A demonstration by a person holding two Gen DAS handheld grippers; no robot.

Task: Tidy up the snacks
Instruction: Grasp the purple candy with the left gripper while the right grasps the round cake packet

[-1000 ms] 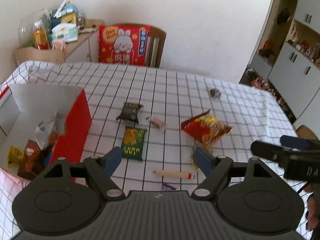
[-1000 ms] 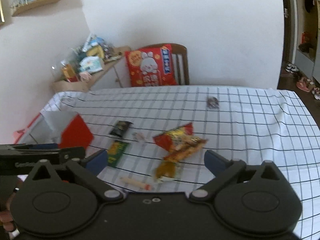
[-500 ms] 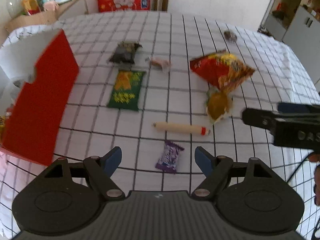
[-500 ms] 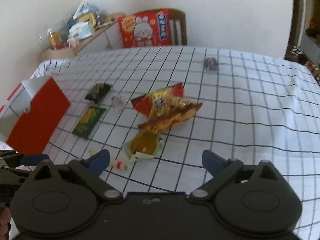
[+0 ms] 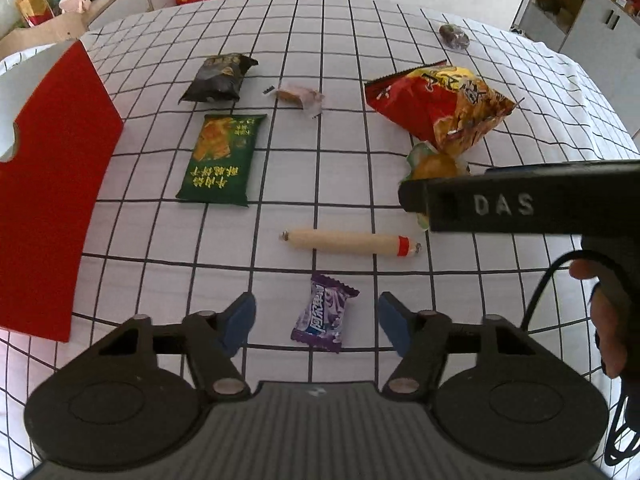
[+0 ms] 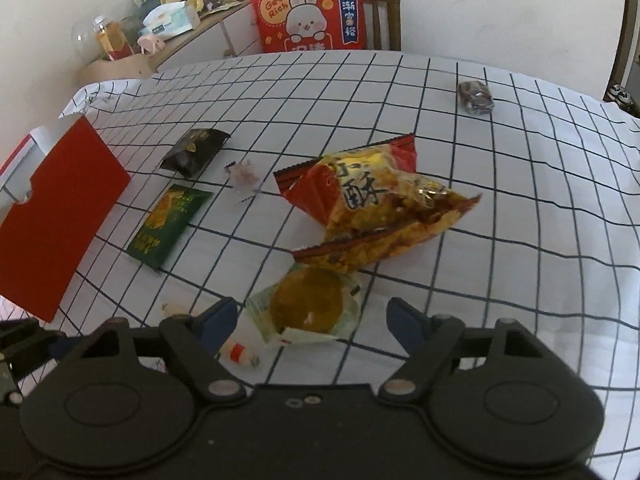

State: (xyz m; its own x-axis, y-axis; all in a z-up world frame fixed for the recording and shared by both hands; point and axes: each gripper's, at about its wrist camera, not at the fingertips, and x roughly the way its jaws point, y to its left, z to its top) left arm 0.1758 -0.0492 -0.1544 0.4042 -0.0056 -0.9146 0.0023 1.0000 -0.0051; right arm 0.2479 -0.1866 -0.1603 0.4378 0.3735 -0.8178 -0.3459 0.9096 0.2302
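The red box [image 5: 56,184] stands at the table's left edge; its inside is hidden from both views. The left gripper [image 5: 318,320] hovers low over the checked tablecloth [image 5: 340,32], fingers spread wide on either side of a purple candy [image 5: 324,314], not touching it. Just beyond lies a sausage stick [image 5: 348,242]. The right gripper [image 6: 310,320] has its fingers spread around a wrapped yellow pastry [image 6: 310,306], which sits against the red chip bag [image 6: 372,204]. A green packet [image 5: 222,160] and a black packet [image 5: 218,78] lie near the box.

Candy [image 5: 325,313] lies before sausage stick [image 5: 349,242], box [image 5: 52,184] at left.
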